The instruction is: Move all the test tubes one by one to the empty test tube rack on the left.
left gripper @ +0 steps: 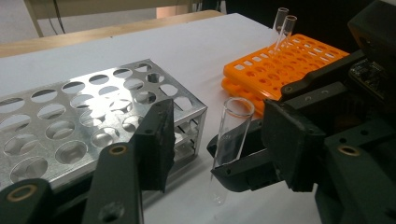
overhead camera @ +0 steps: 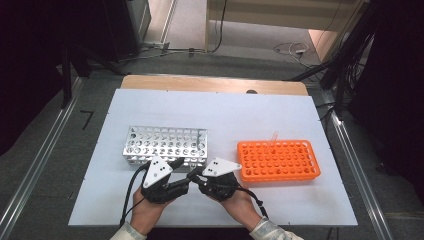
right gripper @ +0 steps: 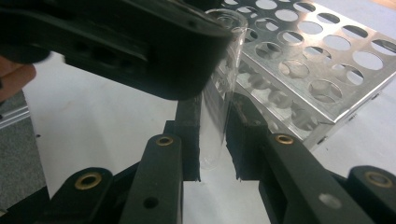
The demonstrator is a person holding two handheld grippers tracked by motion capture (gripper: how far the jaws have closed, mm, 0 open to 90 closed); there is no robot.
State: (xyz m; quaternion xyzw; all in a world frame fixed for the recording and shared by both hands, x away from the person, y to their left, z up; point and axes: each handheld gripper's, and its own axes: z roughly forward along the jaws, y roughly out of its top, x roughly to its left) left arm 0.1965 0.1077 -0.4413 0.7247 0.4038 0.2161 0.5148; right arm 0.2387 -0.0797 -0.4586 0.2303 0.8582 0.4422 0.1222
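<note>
A clear glass test tube [left gripper: 231,140] stands upright just above the white table, and my right gripper [right gripper: 215,144] is shut on its lower part. The same test tube [right gripper: 219,98] rises between the right gripper's two black pads. My left gripper [left gripper: 219,140] has one jaw on each side of the tube with gaps still showing, so it is open. In the high view both grippers meet near the table's front edge, the left gripper [overhead camera: 183,175] reaching in from the left and the right gripper [overhead camera: 196,178] from the right.
A silver metal rack [overhead camera: 165,145] with several empty holes lies just behind the grippers. An orange rack [overhead camera: 278,160] sits to the right, with two clear tubes [left gripper: 282,28] standing at its far edge. The white board [overhead camera: 220,110] covers the table.
</note>
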